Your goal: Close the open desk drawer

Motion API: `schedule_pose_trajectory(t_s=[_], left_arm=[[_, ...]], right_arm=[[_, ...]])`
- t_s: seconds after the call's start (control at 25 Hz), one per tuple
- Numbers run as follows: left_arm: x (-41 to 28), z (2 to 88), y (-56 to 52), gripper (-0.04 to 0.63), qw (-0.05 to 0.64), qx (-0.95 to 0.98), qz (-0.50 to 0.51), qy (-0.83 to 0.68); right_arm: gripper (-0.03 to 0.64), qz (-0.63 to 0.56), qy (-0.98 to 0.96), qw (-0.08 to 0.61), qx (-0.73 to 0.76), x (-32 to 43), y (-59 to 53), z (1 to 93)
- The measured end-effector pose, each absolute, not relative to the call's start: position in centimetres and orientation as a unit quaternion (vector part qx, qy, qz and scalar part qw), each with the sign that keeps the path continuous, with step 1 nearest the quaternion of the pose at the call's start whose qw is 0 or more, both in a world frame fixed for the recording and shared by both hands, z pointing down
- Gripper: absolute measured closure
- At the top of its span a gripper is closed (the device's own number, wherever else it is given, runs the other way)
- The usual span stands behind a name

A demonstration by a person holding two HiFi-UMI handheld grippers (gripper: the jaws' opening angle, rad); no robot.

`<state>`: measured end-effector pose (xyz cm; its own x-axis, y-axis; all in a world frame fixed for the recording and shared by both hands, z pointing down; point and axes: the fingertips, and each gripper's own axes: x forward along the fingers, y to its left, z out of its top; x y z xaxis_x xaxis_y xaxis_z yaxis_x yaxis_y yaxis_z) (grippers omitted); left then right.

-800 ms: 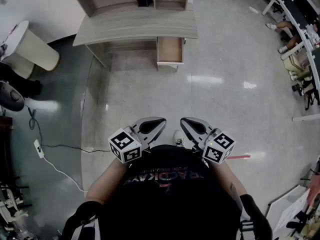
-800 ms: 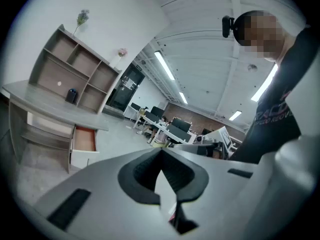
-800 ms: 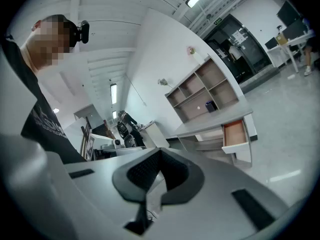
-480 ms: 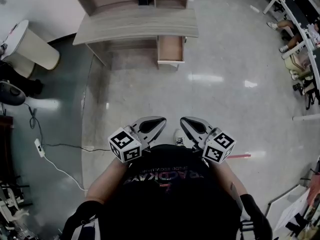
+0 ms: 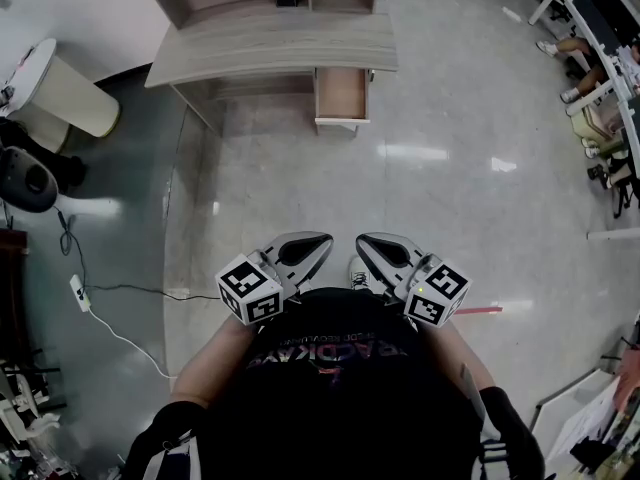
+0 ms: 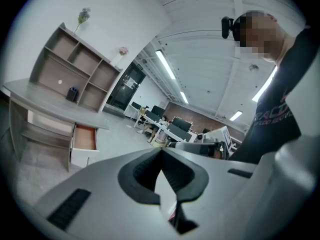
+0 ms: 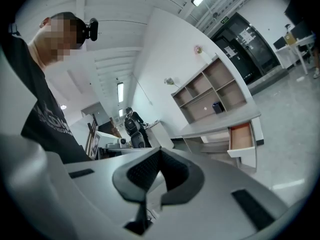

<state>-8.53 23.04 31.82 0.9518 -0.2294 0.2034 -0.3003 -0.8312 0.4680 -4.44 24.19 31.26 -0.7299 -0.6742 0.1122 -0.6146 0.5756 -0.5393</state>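
Drawer (image 5: 341, 96) pulled out under right end of surface (image 5: 270, 48), upper centre, well apart from left gripper (image 5: 322, 241) and right gripper (image 5: 364, 241); both jaws closed, empty; risk: off-centre push could skew and jam it, or closed tips glance off its front.

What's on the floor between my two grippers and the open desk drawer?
Nothing. The head view shows only bare, glossy floor between the left gripper, the right gripper and the open drawer; the white cable lies well off to the left.
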Motion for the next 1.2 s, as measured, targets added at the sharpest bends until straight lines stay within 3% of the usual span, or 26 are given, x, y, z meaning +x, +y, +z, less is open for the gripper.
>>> schedule_pose_trajectory(t_s=[1.2], left_arm=[[-5.1,31.8,19.6,0.593,0.247,0.929,0.057,-0.269]], right_arm=[[0.609,-0.259,0.919,0.047,-0.294,2.0,20.6,31.4]])
